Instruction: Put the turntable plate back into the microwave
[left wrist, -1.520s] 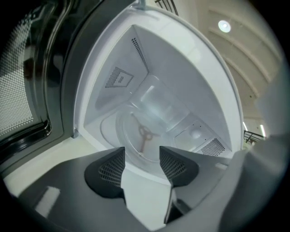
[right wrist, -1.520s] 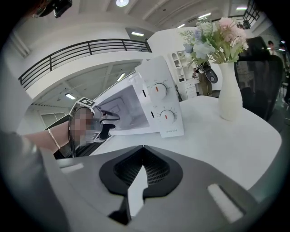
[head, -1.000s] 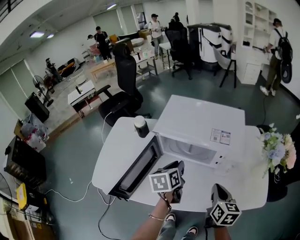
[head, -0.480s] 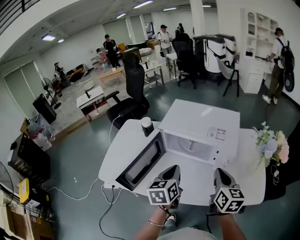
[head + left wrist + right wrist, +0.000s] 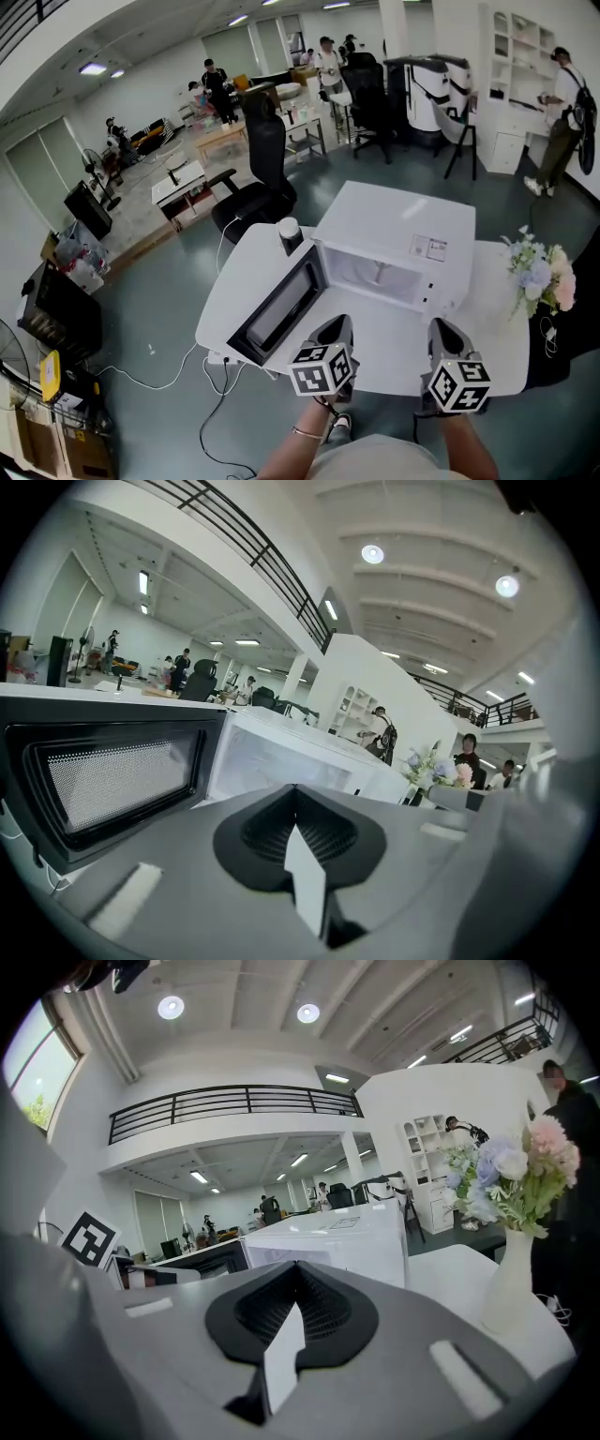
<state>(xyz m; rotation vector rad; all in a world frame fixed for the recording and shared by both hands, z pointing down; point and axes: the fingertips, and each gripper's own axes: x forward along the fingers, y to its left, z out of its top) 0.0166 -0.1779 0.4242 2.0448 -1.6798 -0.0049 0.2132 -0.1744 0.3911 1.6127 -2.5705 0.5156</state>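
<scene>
No plate shows on the desk [image 5: 234,291]. It may lie inside the open microwave [image 5: 403,234], though its pale cavity hides it. If so, the door [image 5: 281,314] likely wants a steady push near its free edge. The left claw [image 5: 339,324] and right claw [image 5: 441,328], both pinched together and empty, hover almost level over the desk's near edge.

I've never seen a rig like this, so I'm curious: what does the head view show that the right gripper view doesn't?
Head view only: the dark cup with a white lid, and the right gripper from outside with its black-and-white marker cube. Right gripper view only: the white vase under the flowers, and its shut jaws close up. Both: the white box-shaped microwave and the pastel flower bouquet.
</scene>
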